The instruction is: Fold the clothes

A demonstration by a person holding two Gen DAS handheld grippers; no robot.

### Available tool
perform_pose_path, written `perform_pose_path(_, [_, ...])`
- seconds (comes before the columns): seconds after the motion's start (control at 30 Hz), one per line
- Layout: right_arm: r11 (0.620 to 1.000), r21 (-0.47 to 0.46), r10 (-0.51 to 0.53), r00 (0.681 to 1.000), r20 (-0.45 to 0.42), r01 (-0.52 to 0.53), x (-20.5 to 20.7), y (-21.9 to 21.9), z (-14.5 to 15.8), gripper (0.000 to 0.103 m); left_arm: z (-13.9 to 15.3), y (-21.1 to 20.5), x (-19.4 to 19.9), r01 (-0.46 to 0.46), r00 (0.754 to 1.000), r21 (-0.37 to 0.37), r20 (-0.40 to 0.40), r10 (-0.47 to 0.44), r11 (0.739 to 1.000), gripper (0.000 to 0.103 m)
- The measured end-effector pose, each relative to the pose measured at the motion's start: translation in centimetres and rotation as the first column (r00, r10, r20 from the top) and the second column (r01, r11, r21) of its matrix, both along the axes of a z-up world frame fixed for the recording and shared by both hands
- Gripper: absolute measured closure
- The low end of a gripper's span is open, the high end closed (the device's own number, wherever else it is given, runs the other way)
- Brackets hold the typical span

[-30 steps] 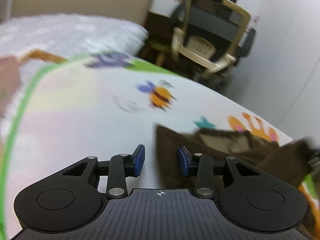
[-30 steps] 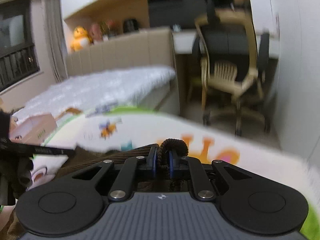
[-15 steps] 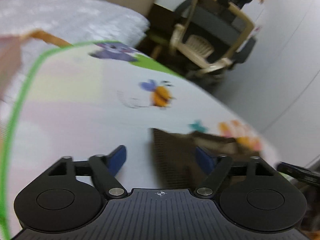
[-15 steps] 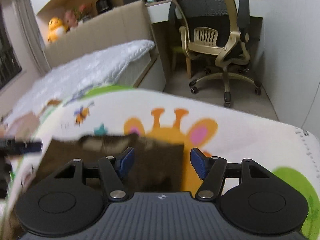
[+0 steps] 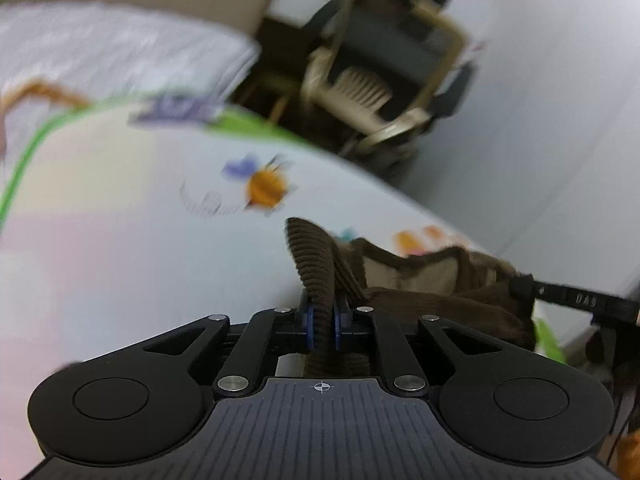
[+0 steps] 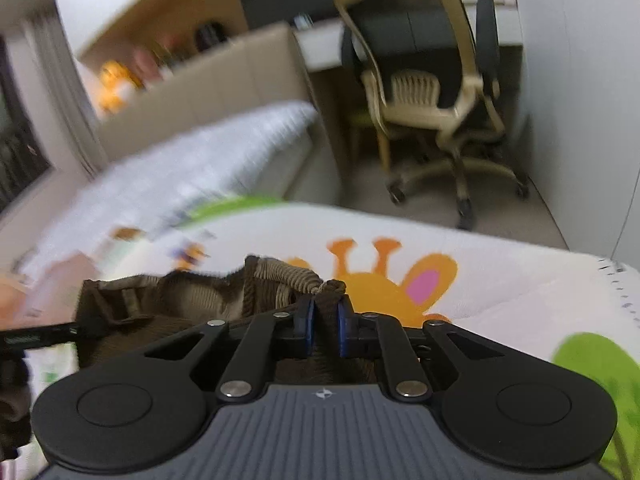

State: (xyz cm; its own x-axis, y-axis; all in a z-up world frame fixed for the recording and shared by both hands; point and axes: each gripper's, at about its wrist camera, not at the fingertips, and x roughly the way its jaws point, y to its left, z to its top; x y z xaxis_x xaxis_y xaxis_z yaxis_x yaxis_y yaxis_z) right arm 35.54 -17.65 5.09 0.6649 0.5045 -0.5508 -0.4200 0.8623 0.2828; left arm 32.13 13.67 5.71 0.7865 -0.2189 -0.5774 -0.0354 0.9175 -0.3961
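Now | L gripper (image 5: pixel 321 322) just clamped brown garment (image 5: pixel 432 280) | R gripper (image 6: pixel 324 330) same

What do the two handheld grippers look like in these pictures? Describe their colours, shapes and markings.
Both look alike. The left gripper and the right gripper each have a dark grey ribbed body with a small white crosshair mark, two round black lobes at the sides, black linkage bars with silver rivets, and blue pads on the fingertips. No cables, sleeves or hands show.
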Motion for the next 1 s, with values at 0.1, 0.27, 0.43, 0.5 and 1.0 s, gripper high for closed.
perform_pose_path(0.1, [0.999, -0.024, 0.035, 0.997, 0.064, -0.034, -5.8, -2.2, 1.7, 0.099, 3.0, -1.2, -4.8, 0.072, 0.995, 0.065, 0.071, -0.076, 0.995, 0.094])
perform_pose_path(0.27, [0.998, -0.045, 0.036, 0.997, 0.066, -0.033, -13.7, -5.0, 1.1, 0.099, 4.6, -3.5, -12.4, 0.152, 0.983, 0.11, 0.087, -0.162, 0.982, 0.094])
perform_pose_path(0.43, [0.996, -0.086, 0.027, 0.999, -0.047, -0.031, -18.2, -6.5, -3.1, 0.098, 2.5, -5.6, -18.4, 0.211, 0.976, 0.172, 0.027, -0.218, 0.962, 0.092])
perform_pose_path(0.5, [0.991, -0.129, 0.019, 0.997, -0.076, -0.029, -19.7, -7.0, -4.7, 0.097, 1.0, -5.9, -20.1, 0.227, 0.974, 0.161, -0.01, -0.228, 0.961, 0.085])
perform_pose_path(1.0, [0.993, 0.109, 0.048, 0.997, -0.062, -0.041, -19.7, -10.8, -3.7, 0.027, -0.1, -2.9, -25.6, 0.234, 0.972, -0.088, 0.009, -0.234, 0.968, 0.015])
